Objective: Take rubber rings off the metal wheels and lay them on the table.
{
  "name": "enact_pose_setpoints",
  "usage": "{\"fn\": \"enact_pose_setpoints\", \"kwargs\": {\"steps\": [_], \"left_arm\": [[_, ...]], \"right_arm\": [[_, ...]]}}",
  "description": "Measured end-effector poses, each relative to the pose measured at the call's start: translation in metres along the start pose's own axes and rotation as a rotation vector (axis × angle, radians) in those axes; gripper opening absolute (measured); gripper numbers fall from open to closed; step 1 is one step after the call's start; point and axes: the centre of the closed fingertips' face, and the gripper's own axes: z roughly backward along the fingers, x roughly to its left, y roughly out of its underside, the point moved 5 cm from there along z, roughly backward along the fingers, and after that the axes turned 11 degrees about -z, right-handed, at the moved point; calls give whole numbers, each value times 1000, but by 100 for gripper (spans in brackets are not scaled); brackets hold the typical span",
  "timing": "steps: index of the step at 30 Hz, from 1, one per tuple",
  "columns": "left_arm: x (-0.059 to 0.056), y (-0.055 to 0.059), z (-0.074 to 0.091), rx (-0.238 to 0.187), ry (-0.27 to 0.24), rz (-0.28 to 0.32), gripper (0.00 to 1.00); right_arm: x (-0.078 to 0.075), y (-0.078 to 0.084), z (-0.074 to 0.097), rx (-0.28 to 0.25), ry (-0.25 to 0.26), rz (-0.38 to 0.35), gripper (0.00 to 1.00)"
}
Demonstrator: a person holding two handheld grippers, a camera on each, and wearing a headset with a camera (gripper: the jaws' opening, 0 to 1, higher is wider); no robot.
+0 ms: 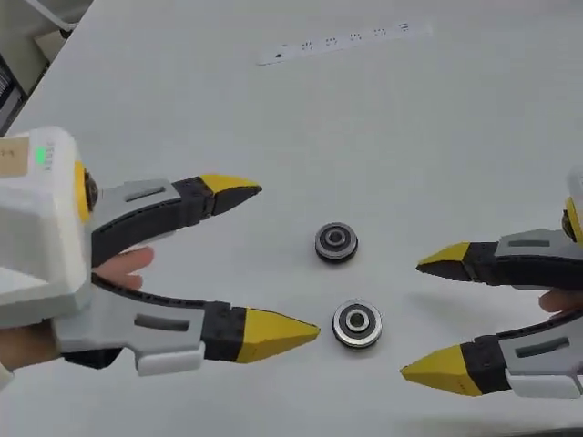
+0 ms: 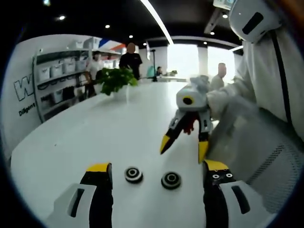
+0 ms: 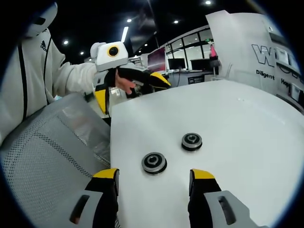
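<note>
So the big white table (image 1: 455, 137) is taking up most of the head view, and it's looking pretty bare. In the right gripper view a grey mesh chair (image 3: 47, 142) is sitting right up against the table edge.

The left gripper (image 1: 284, 261) is coming in from the left side. Its yellow-tipped jaws are spread wide and gripping nothing, and a hand (image 1: 123, 267) is showing behind them. The right gripper (image 1: 411, 319) is facing it from the right side. Its jaws are gaping wide too, and they're not holding anything either. Both are hanging just above the tabletop with their tips pointing at each other.

A white power strip (image 1: 342, 41) is lying way off at the far end of the table, well apart from everything else.

Now the small stuff. Two metal wheels are lying flat on the table in the space between the two grippers, and nothing is touching them. The far wheel (image 1: 336, 242) is sitting a bit further from the person. The near wheel (image 1: 356, 324) is lying just past the tip of the left gripper's lower jaw. The two wheels are close together but not touching.

The black rubber rings (image 1: 336, 325) are sitting around the rims of both wheels, so neither one is off and lying on the table by itself.
</note>
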Motion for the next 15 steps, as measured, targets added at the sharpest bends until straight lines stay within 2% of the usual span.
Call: {"fn": "enact_pose_setpoints", "kwargs": {"steps": [8,13,15], "left_arm": [[-9,4,-22,-2,62,-14,68],[-16,8,-34,-21,90,-33,59],[-19,12,-41,-20,110,-23,55]], "right_arm": [[-1,-2,-11,11,-33,57,50],[-1,-2,-17,20,-50,78,46],[-1,-2,-19,17,-58,86,44]]}}
